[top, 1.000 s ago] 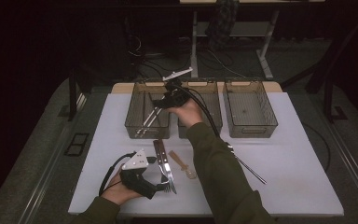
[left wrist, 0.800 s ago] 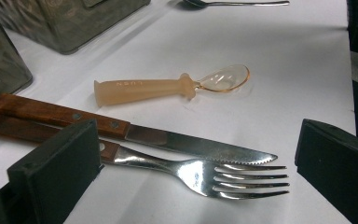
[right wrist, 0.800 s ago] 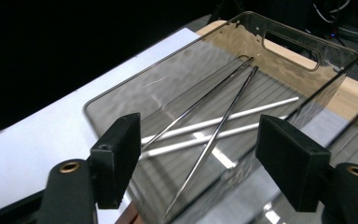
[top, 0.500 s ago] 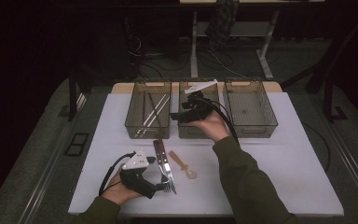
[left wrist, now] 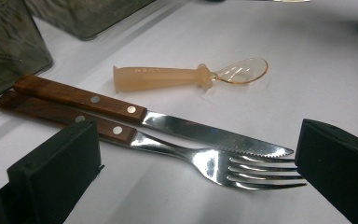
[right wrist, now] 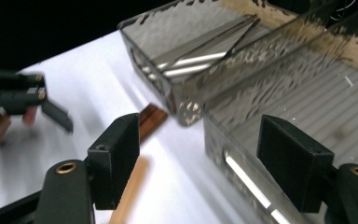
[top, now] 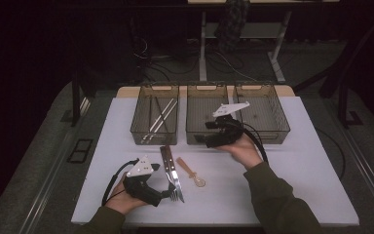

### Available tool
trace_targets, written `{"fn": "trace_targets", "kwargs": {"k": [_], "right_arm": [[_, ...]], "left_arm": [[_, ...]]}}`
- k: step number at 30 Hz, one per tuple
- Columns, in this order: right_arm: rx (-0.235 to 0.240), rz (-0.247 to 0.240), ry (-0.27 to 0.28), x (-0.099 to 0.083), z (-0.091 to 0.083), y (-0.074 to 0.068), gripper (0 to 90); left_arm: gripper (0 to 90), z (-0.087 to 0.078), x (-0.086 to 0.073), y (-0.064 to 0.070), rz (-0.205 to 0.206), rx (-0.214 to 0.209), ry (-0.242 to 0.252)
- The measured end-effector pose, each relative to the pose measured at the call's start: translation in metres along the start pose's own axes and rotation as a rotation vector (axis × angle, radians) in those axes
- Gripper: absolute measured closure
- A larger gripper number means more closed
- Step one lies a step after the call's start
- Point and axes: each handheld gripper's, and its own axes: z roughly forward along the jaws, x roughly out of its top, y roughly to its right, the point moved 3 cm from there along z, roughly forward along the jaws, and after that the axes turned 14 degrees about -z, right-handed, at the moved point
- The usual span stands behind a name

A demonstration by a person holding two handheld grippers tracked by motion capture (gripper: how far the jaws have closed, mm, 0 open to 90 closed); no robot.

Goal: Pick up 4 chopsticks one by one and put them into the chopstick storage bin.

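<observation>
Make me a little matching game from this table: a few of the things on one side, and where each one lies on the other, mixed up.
Things:
1. fork
2. spoon
3. metal rods
4. right gripper

Places:
A. inside the left bin
B. at the front wall of the middle bin
C. between the left gripper's open jaws
D. on the table, beyond the knife

Pairs: 1-C, 2-D, 3-A, 4-B
</observation>
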Motion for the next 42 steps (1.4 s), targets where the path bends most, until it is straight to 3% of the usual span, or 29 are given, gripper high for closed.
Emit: {"fn": "trace_targets", "kwargs": {"k": [8,15,23,31,34,37,42], "right_arm": [[0.027,0.001,0.028,-0.035,-0.025,-0.011,25.6],[-0.012,0.026,0.067,-0.050,-0.044,-0.011,21.0],[-0.044,0.040,0.050,-0.072,-0.061,-0.015,18.7],[-0.012,0.070,-0.008,-0.094,-0.078,-0.016,21.9],[0.004,0.058,-0.028,-0.101,-0.083,-0.020,21.8],[-0.010,0.060,-0.044,-0.108,-0.089,-0.023,27.5],[-0.045,0.059,-0.094,-0.124,-0.098,-0.026,49.4]], "left_arm": [[0.0,-0.002,-0.002,-0.002,-0.009,0.024,-0.002],[0.0,-0.006,-0.003,-0.004,-0.009,0.018,0.009],[0.0,-0.007,-0.002,-0.001,0.005,0.006,0.011],[0.0,-0.007,-0.002,0.001,0.009,0.003,0.012],[0.0,-0.007,-0.001,-0.001,0.010,0.002,0.017],[0.0,-0.006,0.000,-0.004,0.012,0.006,0.017],[0.0,-0.004,0.001,-0.004,0.010,0.000,0.017]]}}
